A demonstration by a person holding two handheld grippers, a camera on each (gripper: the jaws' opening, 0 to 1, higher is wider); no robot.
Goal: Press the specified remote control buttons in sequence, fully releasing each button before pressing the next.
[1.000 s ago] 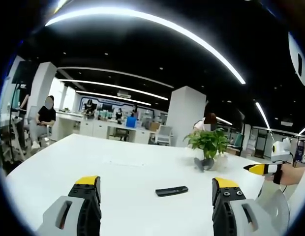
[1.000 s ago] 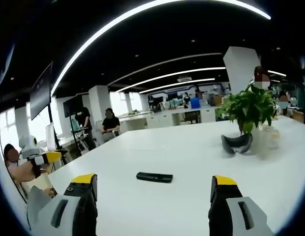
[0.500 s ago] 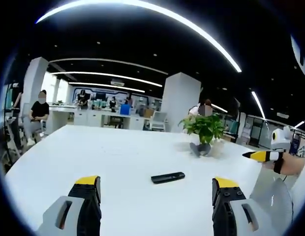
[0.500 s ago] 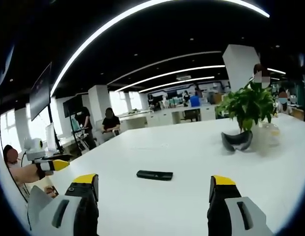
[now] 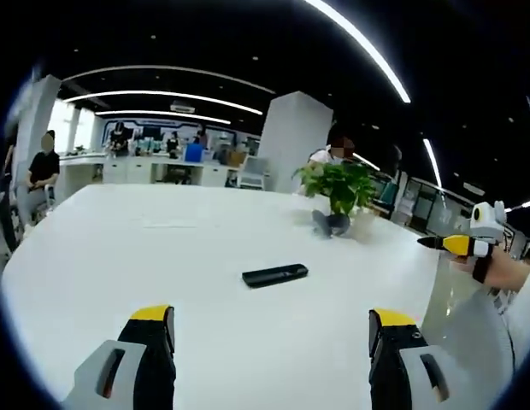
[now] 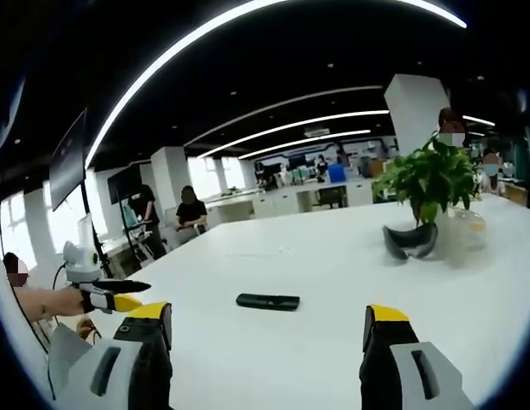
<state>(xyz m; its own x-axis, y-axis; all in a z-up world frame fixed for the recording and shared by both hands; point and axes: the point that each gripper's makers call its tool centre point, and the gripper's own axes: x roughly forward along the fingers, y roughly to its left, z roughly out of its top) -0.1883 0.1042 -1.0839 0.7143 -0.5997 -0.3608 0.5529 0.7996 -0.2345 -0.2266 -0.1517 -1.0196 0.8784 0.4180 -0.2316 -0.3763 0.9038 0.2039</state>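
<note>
Left gripper [image 5: 270, 329]: jaws spread wide at the bottom of the left gripper view, yellow-tipped, gripping nothing, poised above the white table [image 5: 120, 256]. Right gripper [image 6: 267, 325]: jaws likewise spread and empty at the bottom of the right gripper view; also seen at the right edge of the left gripper view, held in a hand, its closure there impossible to tell. Remote control [image 5: 274, 275]: centre of the left gripper view, just above and between the jaw tips, flat on the table and well apart from both grippers; in the right gripper view [image 6: 267, 301], slightly left of centre. Appearance: slim, dark, elongated bar lying roughly crosswise to both views; buttons too small to make out. Potted plant [image 5: 337, 184]: beyond the remote, upper right of centre, beside a dark curved object [image 6: 409, 242] on the table. Step in hand, judged: approach before the first press. Recommended: close in until individual buttons resolve, bring one jaw tip down squarely on the target button, lift fully clear before the next, and avoid nudging the light remote across the smooth surface or out of sight.
</note>
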